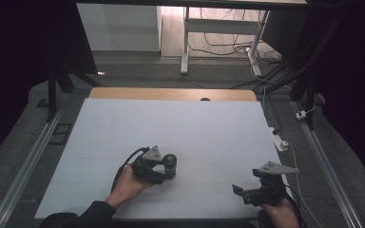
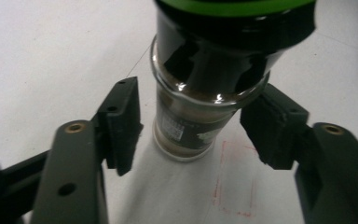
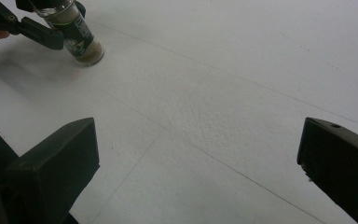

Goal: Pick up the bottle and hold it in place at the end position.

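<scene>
A glass spice jar (image 1: 170, 164) with a black and green top stands upright on the white table sheet (image 1: 180, 118), left of centre near the front. It holds brown powder (image 2: 191, 116). My left gripper (image 1: 167, 172) reaches to it from the left, one jaw on each side of the jar. In the left gripper view the left gripper (image 2: 196, 128) has its right pad (image 2: 272, 126) at the glass, while a sliver of table separates the left pad (image 2: 121, 123) from it. My right gripper (image 1: 246, 183) rests at the front right, and the right gripper (image 3: 198, 158) is wide open and empty. The jar (image 3: 79, 37) appears far off.
A faint red rectangle (image 2: 233, 182) is drawn on the sheet beside the jar's base. A wooden table edge (image 1: 171, 93) runs along the back. A white power strip (image 1: 279, 141) and cables lie off the right edge. Metal rails flank the table.
</scene>
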A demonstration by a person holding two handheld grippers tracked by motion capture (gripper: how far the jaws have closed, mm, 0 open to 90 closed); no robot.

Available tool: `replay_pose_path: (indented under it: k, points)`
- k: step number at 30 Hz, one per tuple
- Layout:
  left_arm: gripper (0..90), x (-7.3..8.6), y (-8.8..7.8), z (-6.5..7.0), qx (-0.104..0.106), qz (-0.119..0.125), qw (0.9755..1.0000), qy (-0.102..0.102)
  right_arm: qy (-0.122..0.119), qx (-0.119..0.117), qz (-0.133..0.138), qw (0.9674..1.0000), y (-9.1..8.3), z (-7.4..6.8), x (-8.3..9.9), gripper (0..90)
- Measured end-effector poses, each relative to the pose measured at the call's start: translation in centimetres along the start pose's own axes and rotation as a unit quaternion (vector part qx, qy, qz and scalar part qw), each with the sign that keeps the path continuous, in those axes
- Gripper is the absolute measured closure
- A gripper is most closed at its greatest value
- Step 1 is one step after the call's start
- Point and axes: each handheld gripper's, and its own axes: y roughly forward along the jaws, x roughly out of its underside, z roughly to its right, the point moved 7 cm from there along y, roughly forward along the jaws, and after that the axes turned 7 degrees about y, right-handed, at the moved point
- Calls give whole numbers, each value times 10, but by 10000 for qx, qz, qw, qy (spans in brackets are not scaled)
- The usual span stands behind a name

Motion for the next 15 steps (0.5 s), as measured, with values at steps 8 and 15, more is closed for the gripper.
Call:
replay_pose_path:
  k: [8,15]
  points:
    - [530,1,1,1,-70,-108,9998,138,-15,1,-8,10000,0,0,0,0]
    - [539,-1,1,1,-93,-150,9997,173,-30,1,-13,10000,0,-1,0,0]
